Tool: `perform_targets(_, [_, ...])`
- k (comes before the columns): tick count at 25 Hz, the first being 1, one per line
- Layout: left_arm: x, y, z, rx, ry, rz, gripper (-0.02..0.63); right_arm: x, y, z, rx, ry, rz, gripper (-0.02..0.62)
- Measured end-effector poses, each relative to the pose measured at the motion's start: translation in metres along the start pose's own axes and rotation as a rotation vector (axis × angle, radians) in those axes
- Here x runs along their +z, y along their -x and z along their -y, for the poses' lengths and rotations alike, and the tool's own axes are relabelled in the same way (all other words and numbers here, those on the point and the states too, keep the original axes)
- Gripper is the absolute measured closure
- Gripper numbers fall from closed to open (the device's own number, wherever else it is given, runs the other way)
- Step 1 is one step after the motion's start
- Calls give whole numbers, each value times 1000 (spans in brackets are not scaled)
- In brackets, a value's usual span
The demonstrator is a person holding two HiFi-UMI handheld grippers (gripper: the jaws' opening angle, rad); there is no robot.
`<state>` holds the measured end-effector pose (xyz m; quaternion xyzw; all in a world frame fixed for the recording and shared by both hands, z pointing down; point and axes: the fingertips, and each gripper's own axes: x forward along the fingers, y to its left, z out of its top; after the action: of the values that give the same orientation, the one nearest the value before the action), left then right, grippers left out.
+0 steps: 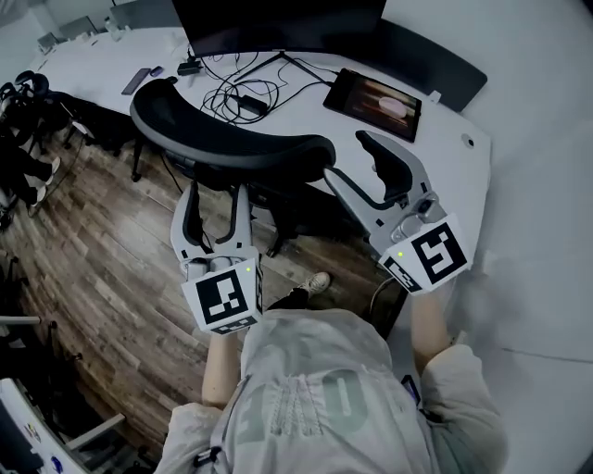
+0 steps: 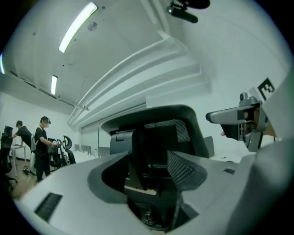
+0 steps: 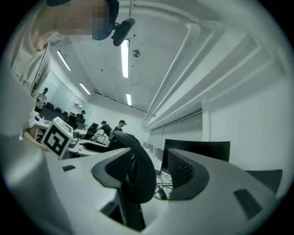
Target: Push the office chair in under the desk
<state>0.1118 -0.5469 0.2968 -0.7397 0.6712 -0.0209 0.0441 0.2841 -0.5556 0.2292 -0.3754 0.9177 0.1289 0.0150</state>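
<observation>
The black office chair [image 1: 232, 139] stands with its curved backrest close against the edge of the white desk [image 1: 463, 176]; its seat is hidden below the backrest. My left gripper [image 1: 219, 194] is open just behind the backrest, level, and its pads press on nothing. In the left gripper view the chair's back [image 2: 158, 133] fills the space ahead of the left gripper [image 2: 149, 176]. My right gripper [image 1: 347, 157] is open and empty, up beside the backrest's right end over the desk edge. In the right gripper view the backrest's rim [image 3: 140, 170] lies ahead of the right gripper [image 3: 149, 176].
On the desk are a dark monitor [image 1: 278, 23], a tangle of cables [image 1: 241, 93], a tablet [image 1: 372, 102] and a remote [image 1: 135, 81]. Other chairs [image 1: 28, 93] stand at the left on the wooden floor [image 1: 111, 278]. People [image 2: 43, 147] are standing far off.
</observation>
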Motion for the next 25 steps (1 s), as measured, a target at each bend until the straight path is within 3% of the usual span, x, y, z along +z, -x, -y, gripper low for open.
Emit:
perform_targets(2, [14, 8, 14, -33, 11, 64, 349, 9, 15, 8, -103, -27, 35, 360])
perform_targets(7, [37, 8, 51, -124, 31, 135, 563, 19, 58, 26, -364, -28, 87, 542])
perform_targets(12, [43, 8, 80, -207, 33, 150, 583, -5, 88, 28, -525, -72, 33, 561])
perform_targets(18, [37, 10, 109, -283, 50, 126, 586, -41, 102, 12, -550, -95, -69, 574])
perform_targets(25, [34, 13, 121, -304, 57, 112, 586, -44, 109, 10, -557, -94, -81, 575])
